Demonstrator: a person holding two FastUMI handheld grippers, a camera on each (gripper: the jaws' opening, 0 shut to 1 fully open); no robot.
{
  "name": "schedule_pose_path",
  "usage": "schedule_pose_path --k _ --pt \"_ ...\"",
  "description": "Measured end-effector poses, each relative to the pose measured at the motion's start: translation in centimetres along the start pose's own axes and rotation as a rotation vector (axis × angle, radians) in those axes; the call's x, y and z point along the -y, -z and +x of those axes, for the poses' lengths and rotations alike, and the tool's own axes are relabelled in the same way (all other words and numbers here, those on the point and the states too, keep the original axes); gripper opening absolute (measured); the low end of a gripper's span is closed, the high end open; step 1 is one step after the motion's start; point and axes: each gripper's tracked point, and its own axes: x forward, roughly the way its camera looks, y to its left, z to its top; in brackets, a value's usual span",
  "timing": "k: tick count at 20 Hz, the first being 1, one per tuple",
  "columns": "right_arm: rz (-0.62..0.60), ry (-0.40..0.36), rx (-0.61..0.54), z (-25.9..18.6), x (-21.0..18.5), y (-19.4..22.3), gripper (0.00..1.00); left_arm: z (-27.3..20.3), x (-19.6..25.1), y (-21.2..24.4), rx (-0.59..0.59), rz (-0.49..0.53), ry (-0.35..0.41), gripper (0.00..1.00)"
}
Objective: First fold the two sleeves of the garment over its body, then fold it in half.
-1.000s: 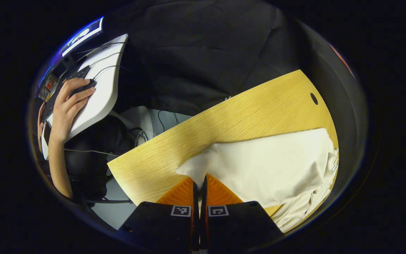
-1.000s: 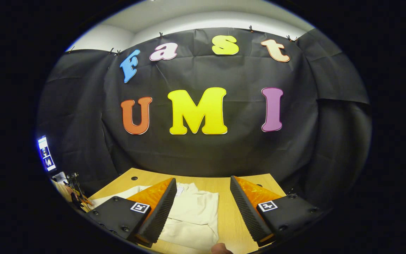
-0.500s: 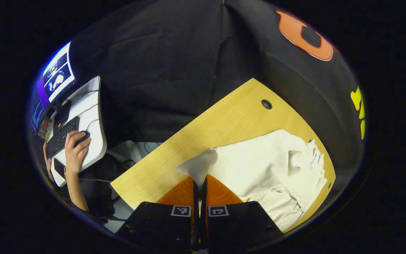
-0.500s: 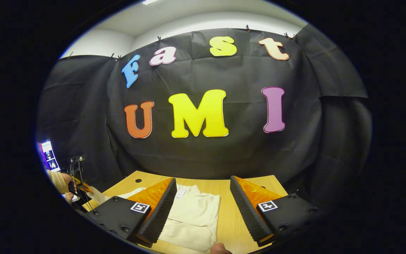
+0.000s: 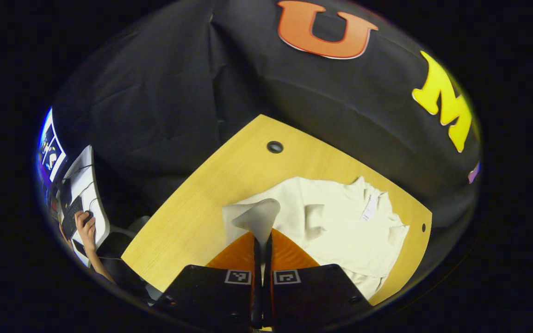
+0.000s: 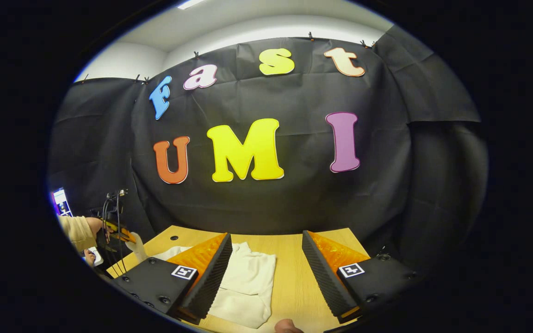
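- My left gripper (image 5: 262, 240) is clamped on a sleeve (image 5: 258, 217), lifted at 6 o'clock over the garment (image 5: 340, 226).
- My right gripper (image 6: 266, 273) gapes wide, holding nothing.
- Halving looks undone.

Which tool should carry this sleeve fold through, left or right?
Left. The left tool is shut on the sleeve, lifted above the garment. The right tool hangs open over the table, holding nothing.
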Motion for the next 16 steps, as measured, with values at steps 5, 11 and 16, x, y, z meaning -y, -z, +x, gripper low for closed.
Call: schedule_pose_path --k 5,11,16 --pt "-0.012 0.024 -0.003 -0.9 1.9 -0.1 0.95 1.1 12.0 -0.2 0.021 0.115 0.122 0.04" --pt "-0.008 0.071 -0.029 -1.0 3.5 0.4 0.95 2.1 26.1 2.0 0.042 0.260 0.261 0.03" --pt "-0.001 0.117 -0.060 -1.2 5.7 1.6 0.95 4.3 33.9 5.8 -0.002 0.312 0.315 0.04"
